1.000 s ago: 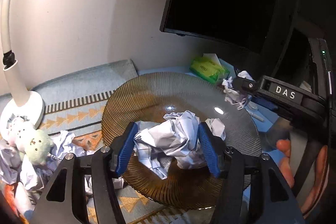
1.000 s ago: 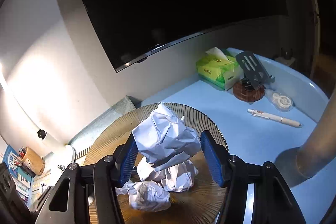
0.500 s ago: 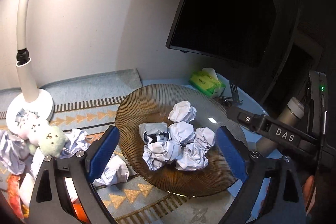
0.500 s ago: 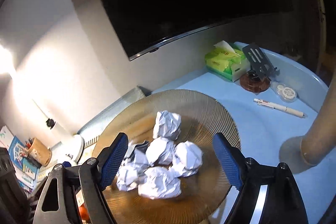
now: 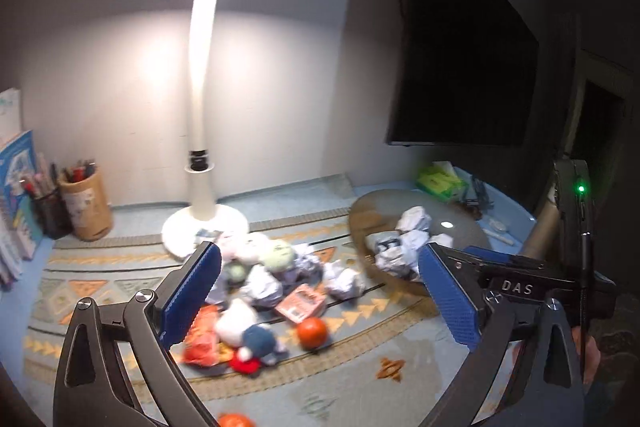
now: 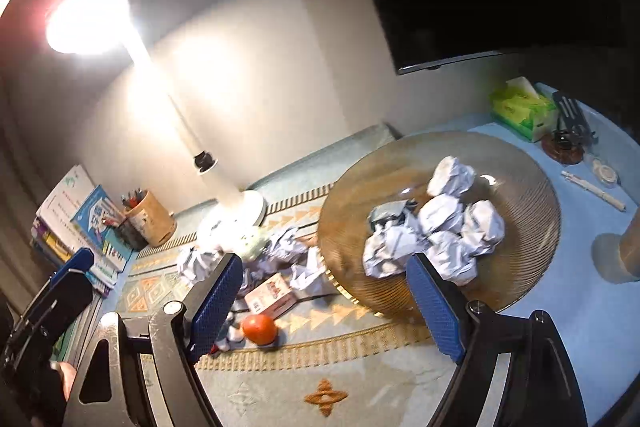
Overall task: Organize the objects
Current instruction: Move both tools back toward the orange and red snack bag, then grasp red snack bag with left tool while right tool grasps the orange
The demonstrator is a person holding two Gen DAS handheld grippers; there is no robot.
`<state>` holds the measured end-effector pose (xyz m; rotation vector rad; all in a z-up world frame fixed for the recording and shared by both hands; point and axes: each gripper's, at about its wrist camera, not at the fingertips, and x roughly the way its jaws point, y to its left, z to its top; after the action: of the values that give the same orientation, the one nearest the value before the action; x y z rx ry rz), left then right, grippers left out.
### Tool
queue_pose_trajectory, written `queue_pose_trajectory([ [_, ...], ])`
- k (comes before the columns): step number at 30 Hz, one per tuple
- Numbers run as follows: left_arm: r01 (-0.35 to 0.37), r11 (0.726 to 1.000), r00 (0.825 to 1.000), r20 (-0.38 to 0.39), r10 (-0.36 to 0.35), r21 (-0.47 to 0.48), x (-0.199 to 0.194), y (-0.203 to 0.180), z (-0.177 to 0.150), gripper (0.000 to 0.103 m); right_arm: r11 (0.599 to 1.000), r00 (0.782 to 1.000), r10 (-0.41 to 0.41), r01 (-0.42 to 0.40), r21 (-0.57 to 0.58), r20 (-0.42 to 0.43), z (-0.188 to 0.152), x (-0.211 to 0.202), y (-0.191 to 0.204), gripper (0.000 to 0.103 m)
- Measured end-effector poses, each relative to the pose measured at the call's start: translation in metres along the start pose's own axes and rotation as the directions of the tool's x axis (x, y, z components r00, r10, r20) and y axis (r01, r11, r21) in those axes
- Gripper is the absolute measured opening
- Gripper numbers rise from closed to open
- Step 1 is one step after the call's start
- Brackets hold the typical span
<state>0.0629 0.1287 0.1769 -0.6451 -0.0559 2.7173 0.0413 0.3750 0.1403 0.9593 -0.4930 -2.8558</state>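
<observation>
1. Both grippers have pulled back from the amber plate (image 6: 532, 187) since a second ago; the crumpled paper balls (image 6: 440, 223) they held then now lie heaped on it.
2. Left gripper (image 5: 320, 291): fingers wide and still opening, nothing between them. Right gripper (image 6: 326, 301): fingers wide, opening, empty.
3. Nearest, on the patterned mat (image 5: 360, 379): an orange-red ball (image 5: 312, 332), plush toys (image 5: 244, 331), a small pink box (image 5: 301, 303).
4. Behind these, loose paper balls (image 5: 264, 285) crowd the mat between the lamp base (image 5: 184, 223) and the plate's rim.
5. Farther left: pencil cup (image 5: 86, 205), books (image 6: 76, 215).
6. Far right on the blue desk (image 6: 592, 327): green tissue box (image 6: 520, 111), pen (image 6: 594, 185); a dark monitor (image 5: 460, 59) hangs above.
</observation>
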Motion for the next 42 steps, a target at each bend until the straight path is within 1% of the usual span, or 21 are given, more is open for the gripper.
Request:
queue_pose_trajectory([
  [3,-0.126,0.990,0.992,-0.018,0.125,-0.058,-0.014,0.045,-0.023,0.099,0.998,0.999,0.018,-0.021,-0.055,-0.051,-0.025,0.019,0.028,0.086],
  [6,-0.243,0.961,0.969,-0.079,0.234,-0.130,-0.010,0.092,-0.055,0.099,0.990,0.998,0.013,-0.021,-0.137,-0.056,-0.052,0.038,0.052,0.086],
  [7,-0.273,0.951,0.960,-0.106,0.259,-0.145,-0.006,0.106,-0.068,0.099,0.987,0.998,0.017,-0.026,-0.161,-0.055,-0.059,0.043,0.055,0.086],
  [8,-0.280,0.947,0.956,-0.137,0.260,-0.156,0.000,0.119,-0.080,0.099,0.983,0.999,0.013,-0.022,-0.183,-0.050,-0.065,0.049,0.059,0.086],
  [10,-0.243,0.953,0.960,-0.189,0.209,-0.181,0.013,0.135,-0.102,0.099,0.975,0.998,-0.007,-0.007,-0.220,-0.062,-0.076,0.062,0.067,0.086],
  [12,-0.223,0.946,0.961,-0.219,0.172,-0.236,0.023,0.148,-0.119,0.099,0.973,0.996,-0.015,-0.005,-0.232,-0.083,-0.084,0.073,0.068,0.086],
  [15,-0.224,0.943,0.955,-0.249,0.161,-0.247,0.033,0.150,-0.128,0.098,0.966,0.996,-0.038,0.014,-0.257,-0.086,-0.092,0.083,0.067,0.086],
  [17,-0.201,0.950,0.962,-0.233,0.145,-0.238,0.032,0.146,-0.128,0.098,0.963,0.993,-0.067,0.039,-0.267,-0.097,-0.097,0.091,0.065,0.086],
  [19,-0.206,0.956,0.958,-0.244,0.153,-0.211,0.035,0.140,-0.130,0.098,0.964,0.992,-0.071,0.041,-0.262,-0.104,-0.096,0.094,0.064,0.087],
  [20,-0.210,0.959,0.956,-0.247,0.160,-0.192,0.036,0.137,-0.130,0.098,0.964,0.992,-0.070,0.040,-0.264,-0.107,-0.096,0.095,0.064,0.089],
  [24,-0.209,0.969,0.955,-0.241,0.173,-0.133,0.037,0.127,-0.129,0.099,0.957,0.987,-0.097,0.057,-0.285,-0.129,-0.098,0.102,0.067,0.090],
  [29,-0.216,0.965,0.943,-0.289,0.165,-0.151,0.044,0.132,-0.128,0.099,0.956,0.986,-0.106,0.065,-0.287,-0.128,-0.096,0.102,0.067,0.090],
  [30,-0.210,0.965,0.940,-0.303,0.155,-0.159,0.047,0.133,-0.126,0.099,0.957,0.985,-0.107,0.065,-0.282,-0.133,-0.095,0.102,0.065,0.085],
  [31,-0.192,0.966,0.942,-0.308,0.132,-0.173,0.049,0.134,-0.124,0.098,0.958,0.985,-0.100,0.058,-0.279,-0.141,-0.094,0.103,0.066,0.077],
  [32,-0.170,0.967,0.944,-0.314,0.105,-0.187,0.052,0.135,-0.120,0.098,0.961,0.985,-0.082,0.037,-0.275,-0.152,-0.093,0.103,0.066,0.062],
  [33,-0.147,0.969,0.944,-0.322,0.077,-0.199,0.055,0.136,-0.115,0.098,0.963,0.983,-0.068,0.021,-0.267,-0.170,-0.091,0.105,0.066,0.061],
  [35,-0.112,0.972,0.936,-0.350,0.033,-0.208,0.067,0.137,-0.103,0.098,0.967,0.977,-0.065,0.012,-0.255,-0.201,-0.089,0.109,0.068,0.061],
  [37,-0.096,0.974,0.933,-0.359,0.017,-0.204,0.082,0.138,-0.092,0.098,0.970,0.973,-0.057,0.001,-0.242,-0.224,-0.085,0.116,0.070,0.061],
  [39,-0.080,0.977,0.925,-0.379,-0.001,-0.197,0.100,0.137,-0.086,0.098,0.971,0.971,-0.044,-0.014,-0.240,-0.233,-0.083,0.121,0.073,0.062],
  [40,-0.069,0.978,0.918,-0.397,-0.014,-0.196,0.110,0.137,-0.086,0.098,0.970,0.970,-0.059,-0.001,-0.244,-0.237,-0.083,0.125,0.074,0.064],
  [42,-0.062,0.979,0.897,-0.441,-0.031,-0.196,0.128,0.138,-0.089,0.092,0.969,0.966,-0.078,0.015,-0.248,-0.246,-0.083,0.132,0.074,0.065],
])
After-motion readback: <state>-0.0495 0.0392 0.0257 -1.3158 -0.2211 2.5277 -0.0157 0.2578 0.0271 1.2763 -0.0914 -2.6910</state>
